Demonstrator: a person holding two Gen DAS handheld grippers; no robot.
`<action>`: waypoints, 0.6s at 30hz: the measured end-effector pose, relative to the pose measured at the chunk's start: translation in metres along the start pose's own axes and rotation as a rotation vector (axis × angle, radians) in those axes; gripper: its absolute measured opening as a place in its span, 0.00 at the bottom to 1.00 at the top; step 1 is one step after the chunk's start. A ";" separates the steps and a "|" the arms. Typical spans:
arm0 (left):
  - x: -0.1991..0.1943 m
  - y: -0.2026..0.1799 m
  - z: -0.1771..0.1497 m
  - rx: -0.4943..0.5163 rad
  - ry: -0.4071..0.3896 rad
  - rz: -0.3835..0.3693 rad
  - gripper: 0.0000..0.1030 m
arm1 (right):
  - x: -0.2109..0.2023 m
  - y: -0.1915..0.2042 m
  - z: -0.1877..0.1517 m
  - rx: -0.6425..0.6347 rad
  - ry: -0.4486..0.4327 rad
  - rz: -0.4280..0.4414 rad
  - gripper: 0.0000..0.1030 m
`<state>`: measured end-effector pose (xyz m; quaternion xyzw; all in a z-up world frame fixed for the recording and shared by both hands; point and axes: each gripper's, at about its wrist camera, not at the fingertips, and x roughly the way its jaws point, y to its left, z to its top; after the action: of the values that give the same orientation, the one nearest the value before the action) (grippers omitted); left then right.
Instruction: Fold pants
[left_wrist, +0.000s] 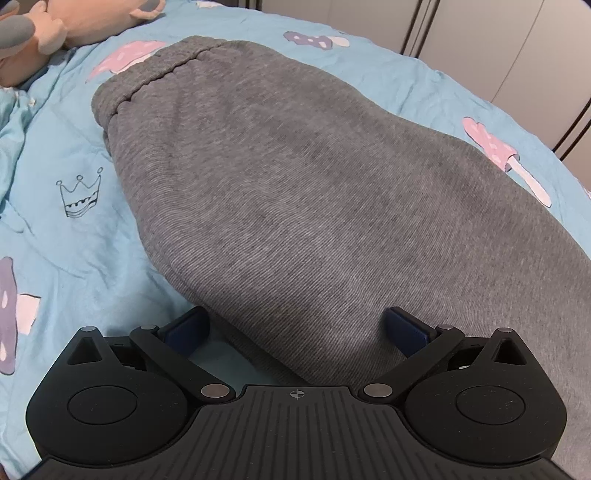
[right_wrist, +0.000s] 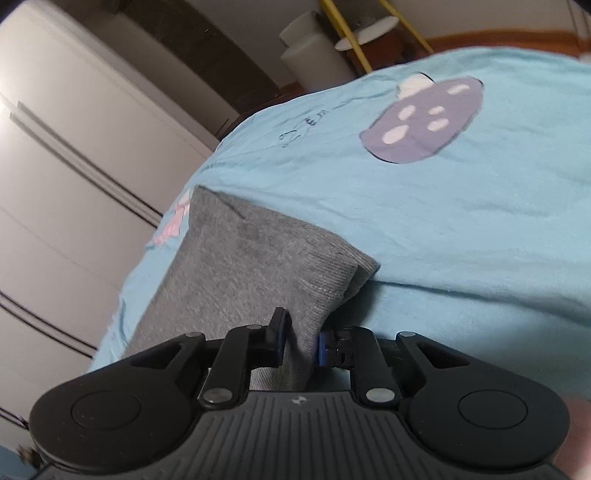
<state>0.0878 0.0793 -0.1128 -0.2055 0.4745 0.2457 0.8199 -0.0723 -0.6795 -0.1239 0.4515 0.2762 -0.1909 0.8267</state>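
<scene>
Grey pants (left_wrist: 280, 192) flat on bed (left_wrist: 74, 229). Left gripper (left_wrist: 295, 332) fingers apart; right gripper (right_wrist: 301, 341) fingers clamped on pant leg.

The gray pants (left_wrist: 280, 192) were spread flat and long on the blue bed cover (left_wrist: 74, 236). The stretchy waistband (left_wrist: 155, 70) was seen at the far end, a little bunched. The cloth was soft and ribbed, with the two legs laid one on top of the other. In the right wrist view, the leg end (right_wrist: 258, 266) was lifted up and pinched.
</scene>
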 end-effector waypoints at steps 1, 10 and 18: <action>0.000 0.000 0.000 0.000 0.000 0.000 1.00 | 0.001 -0.003 0.001 0.025 -0.002 0.010 0.16; 0.001 0.000 0.000 0.000 0.000 0.000 1.00 | 0.004 -0.010 0.004 0.074 -0.008 0.029 0.17; 0.002 0.000 0.000 -0.003 -0.003 0.004 1.00 | 0.005 -0.011 0.006 0.088 -0.004 0.036 0.20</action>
<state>0.0888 0.0794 -0.1145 -0.2056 0.4731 0.2483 0.8199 -0.0731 -0.6905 -0.1314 0.4919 0.2575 -0.1889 0.8099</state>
